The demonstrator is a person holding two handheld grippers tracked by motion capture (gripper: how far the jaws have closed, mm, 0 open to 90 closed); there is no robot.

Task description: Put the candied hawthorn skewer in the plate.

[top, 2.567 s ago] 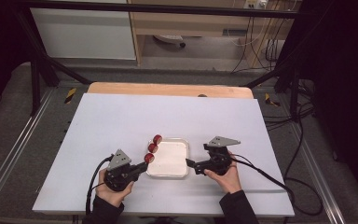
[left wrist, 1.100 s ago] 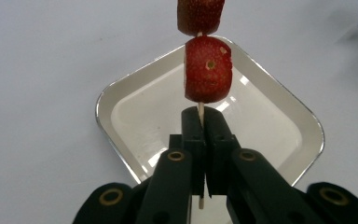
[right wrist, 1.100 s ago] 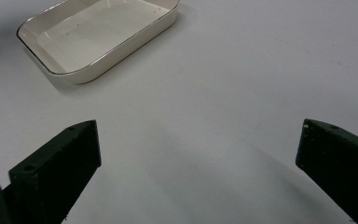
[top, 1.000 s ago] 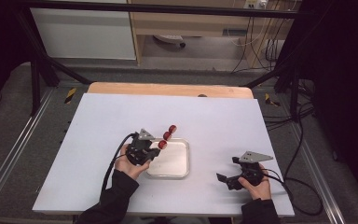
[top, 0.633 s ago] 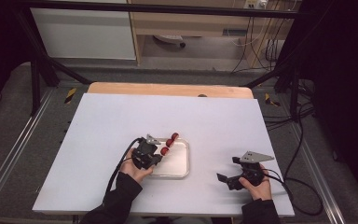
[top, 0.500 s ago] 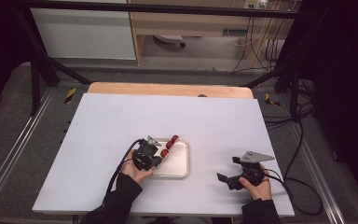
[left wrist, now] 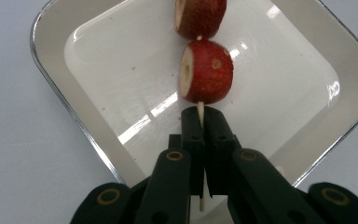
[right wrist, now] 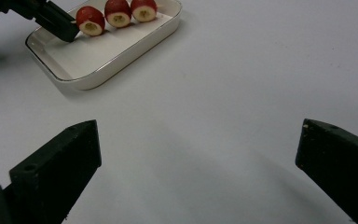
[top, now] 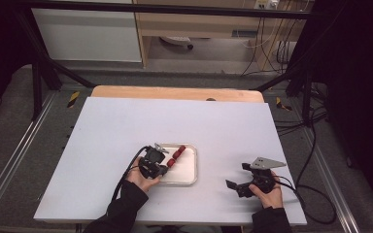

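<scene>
A wooden skewer (left wrist: 200, 112) threaded with three red fruit pieces (left wrist: 207, 71) (top: 176, 154) hangs over a white square dish (top: 187, 175) (left wrist: 98, 135) (right wrist: 121, 56). My left gripper (top: 164, 165) (left wrist: 201, 122) is shut on the skewer's bare end, just below the nearest fruit piece. The fruit pieces (right wrist: 117, 15) sit above the dish's far side in the right gripper view, with the left gripper's jaws beside them. My right gripper (top: 239, 180) (right wrist: 198, 163) rests on the table to the right of the dish, open, with nothing between its jaws.
The dish lies on a white tabletop (top: 126, 121) with a wooden strip (top: 175, 93) along its far edge. Cables (top: 311, 194) trail off the table's right side. Metal frame rails (top: 9, 160) run along both sides.
My left gripper has carried the skewer of fruit from the dish's far left corner to over the dish. The right gripper moved from the dish's right edge to the table's right front.
</scene>
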